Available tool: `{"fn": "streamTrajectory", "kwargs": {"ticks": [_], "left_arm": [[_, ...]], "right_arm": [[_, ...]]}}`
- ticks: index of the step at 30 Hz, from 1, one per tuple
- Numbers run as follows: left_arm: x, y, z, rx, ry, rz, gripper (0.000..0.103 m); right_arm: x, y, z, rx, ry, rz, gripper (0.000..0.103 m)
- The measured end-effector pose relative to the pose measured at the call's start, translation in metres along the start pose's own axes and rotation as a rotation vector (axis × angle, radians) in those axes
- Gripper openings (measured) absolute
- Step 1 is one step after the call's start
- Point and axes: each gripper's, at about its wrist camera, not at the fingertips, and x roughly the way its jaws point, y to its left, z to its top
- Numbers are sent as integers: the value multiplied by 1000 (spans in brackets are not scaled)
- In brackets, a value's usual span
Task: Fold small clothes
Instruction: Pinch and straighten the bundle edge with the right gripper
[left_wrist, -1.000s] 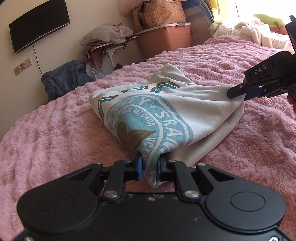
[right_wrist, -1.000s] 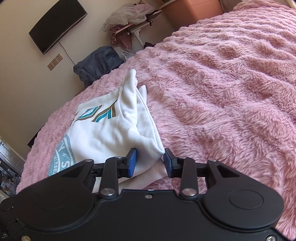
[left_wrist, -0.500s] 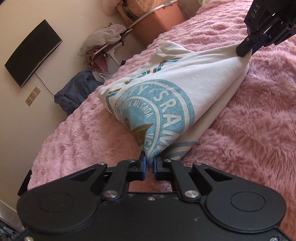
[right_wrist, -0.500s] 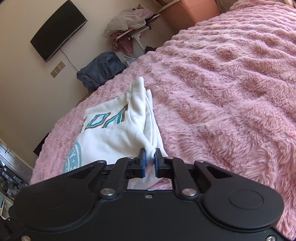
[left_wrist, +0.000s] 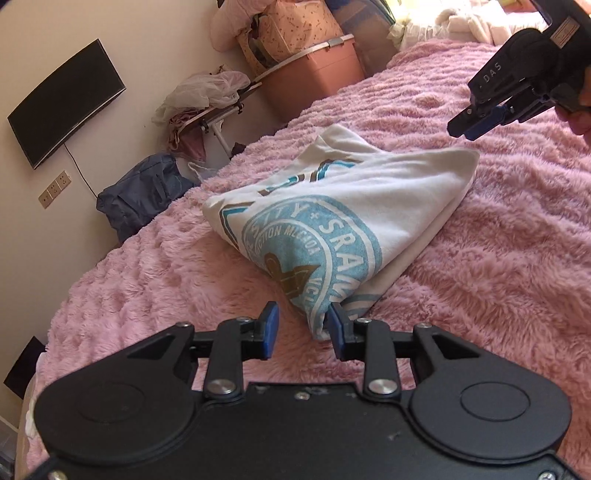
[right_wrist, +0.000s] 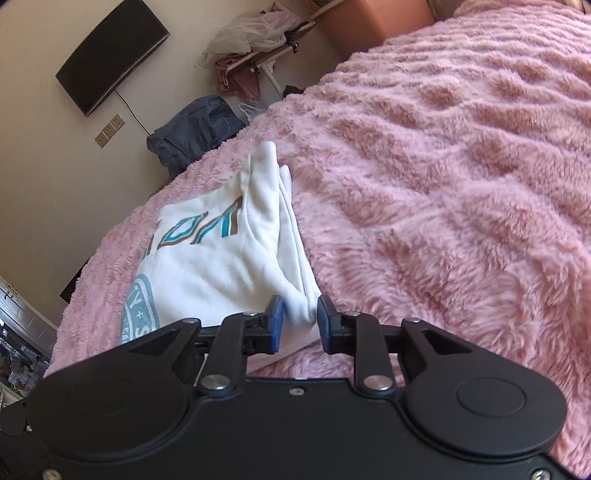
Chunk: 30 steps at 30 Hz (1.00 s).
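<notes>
Lying folded on the fluffy pink bed blanket (left_wrist: 498, 280), the white printed T-shirt (left_wrist: 369, 206) is being released: left tongs (left_wrist: 302, 330) and right tongs (right_wrist: 300, 325) are opening, corners unclamped.

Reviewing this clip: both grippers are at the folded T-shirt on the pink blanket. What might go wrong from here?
1. The left gripper is opening, yet its right pad still touches the white printed T-shirt; pulling back may drag that corner and loosen the fold.
2. The right gripper is opening with the stacked edge between its pads; withdrawing could snag a layer.
3. The fluffy pink blanket is uneven, so the fold may slump.
</notes>
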Motion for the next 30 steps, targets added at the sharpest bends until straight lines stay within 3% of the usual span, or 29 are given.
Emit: {"fn": "streamTrajectory", "kwargs": {"ticks": [1, 4, 6, 8, 13, 15, 19, 20, 21, 22, 26, 30], "left_arm": [[-4, 8, 5, -30, -29, -5, 32], [-4, 37, 24, -213, -111, -86, 32], [13, 59, 35, -389, -128, -186, 35], [34, 71, 38, -501, -128, -232, 34], [79, 76, 27, -699, -54, -329, 31], [89, 72, 19, -741, -25, -363, 31], [98, 59, 8, -731, -4, -375, 32], [100, 57, 7, -730, -3, -379, 33], [100, 56, 6, -729, -3, -378, 33], [101, 55, 6, -730, -4, -378, 34], [99, 57, 10, -755, -21, -386, 36], [87, 58, 20, -760, -106, -397, 36]], "right_arm": [[-5, 4, 6, -29, -30, 14, 27], [-4, 16, 32, -115, -80, 62, 44], [9, 26, 51, -172, -104, 67, 45], [28, 32, 69, -219, -100, 68, 45], [100, 31, 104, -242, 8, 26, 45], [122, 26, 110, -232, 29, 7, 45], [150, 25, 116, -226, 48, 12, 43], [155, 25, 116, -231, 58, 6, 34], [162, 26, 117, -233, 79, 15, 18], [168, 26, 117, -232, 107, 24, 14], [172, 32, 119, -244, 113, 17, 9], [160, 43, 128, -292, 74, -16, 5]]}}
